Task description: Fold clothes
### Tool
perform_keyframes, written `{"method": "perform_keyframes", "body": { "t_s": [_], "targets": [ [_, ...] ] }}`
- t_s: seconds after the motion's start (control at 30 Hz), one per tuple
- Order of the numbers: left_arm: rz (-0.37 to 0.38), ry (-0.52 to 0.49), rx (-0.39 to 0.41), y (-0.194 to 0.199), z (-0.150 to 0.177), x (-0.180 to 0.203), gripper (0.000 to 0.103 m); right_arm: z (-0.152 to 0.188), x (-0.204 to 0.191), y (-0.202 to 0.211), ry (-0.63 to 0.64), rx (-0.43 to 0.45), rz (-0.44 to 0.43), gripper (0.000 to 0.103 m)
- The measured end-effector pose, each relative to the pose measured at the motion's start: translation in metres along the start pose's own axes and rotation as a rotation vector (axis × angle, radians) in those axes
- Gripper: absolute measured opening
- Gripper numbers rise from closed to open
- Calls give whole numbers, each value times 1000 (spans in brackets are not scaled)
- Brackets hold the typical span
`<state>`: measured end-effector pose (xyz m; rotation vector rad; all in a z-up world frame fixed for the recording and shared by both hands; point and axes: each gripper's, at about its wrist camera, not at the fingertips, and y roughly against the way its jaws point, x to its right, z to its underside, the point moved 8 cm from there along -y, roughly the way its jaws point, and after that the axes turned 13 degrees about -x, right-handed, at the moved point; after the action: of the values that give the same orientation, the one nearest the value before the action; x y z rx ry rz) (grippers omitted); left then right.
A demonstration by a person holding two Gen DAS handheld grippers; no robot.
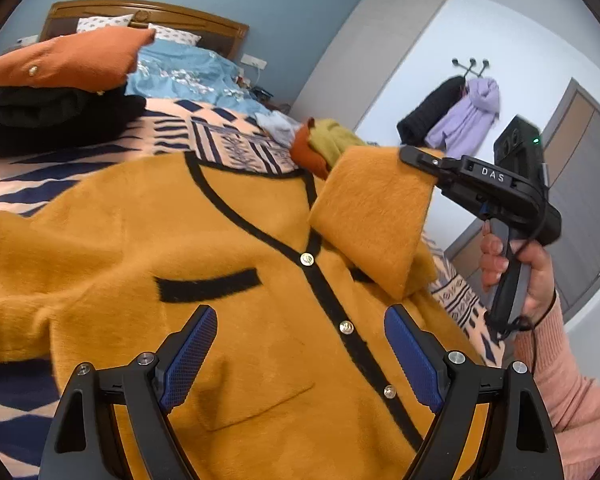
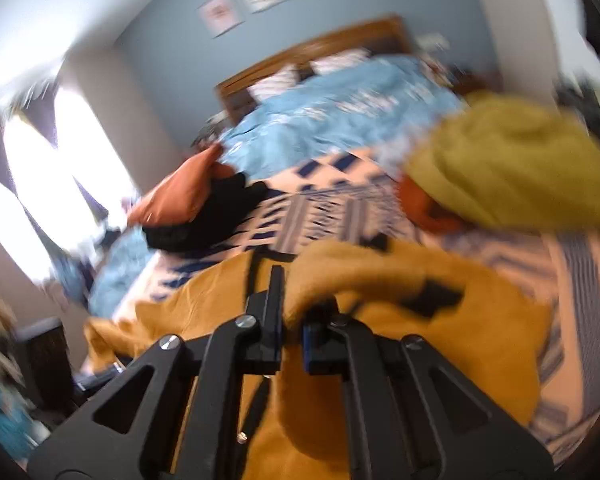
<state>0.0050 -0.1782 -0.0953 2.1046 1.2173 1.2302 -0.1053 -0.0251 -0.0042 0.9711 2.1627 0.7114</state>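
Mustard cardigan spread on the bed, 1 sleeve pinched and lifted by the right gripper

The mustard-yellow cardigan (image 1: 228, 288), black-trimmed with gold buttons, lies front-up on the patterned bedspread (image 1: 228, 136); the right gripper (image 1: 414, 158), held in the person's hand (image 1: 528, 272), has its fingers closed tight on the cuff of the sleeve (image 1: 376, 216), which hangs raised over the cardigan's front. The left gripper (image 1: 300, 356) hovers above the lower front with blue pads (image 1: 188, 360) spread wide, nothing between them. A folded stack of clothes (image 1: 56, 88), rust on black, sits further up the bed
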Motion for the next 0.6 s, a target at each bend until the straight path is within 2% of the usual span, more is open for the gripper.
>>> {"method": "perform_keyframes", "body": {
  "t_s": [0.13, 0.27, 0.3, 0.37, 0.47, 0.53, 0.6],
  "targets": [
    [-8, 26, 5, 5, 2, -12, 88, 24, -52, -43, 170, -98, 6, 12],
    [-31, 40, -20, 0, 7, -21, 88, 67, -70, -79, 249, -222, 2, 35],
    [-33, 42, -27, -2, 7, -22, 88, 77, -71, -85, 261, -247, -1, 37],
    [-36, 46, -36, -4, 7, -25, 88, 89, -68, -88, 256, -272, -10, 38],
    [-39, 41, -44, -7, 3, -26, 88, 94, -49, -72, 234, -262, -28, 52],
    [-56, 24, -45, -8, -1, -23, 87, 91, -37, -64, 220, -250, -9, 52],
    [-68, 9, -46, -10, -5, -21, 88, 84, -22, -60, 156, -253, -39, 52]
  ]
}}
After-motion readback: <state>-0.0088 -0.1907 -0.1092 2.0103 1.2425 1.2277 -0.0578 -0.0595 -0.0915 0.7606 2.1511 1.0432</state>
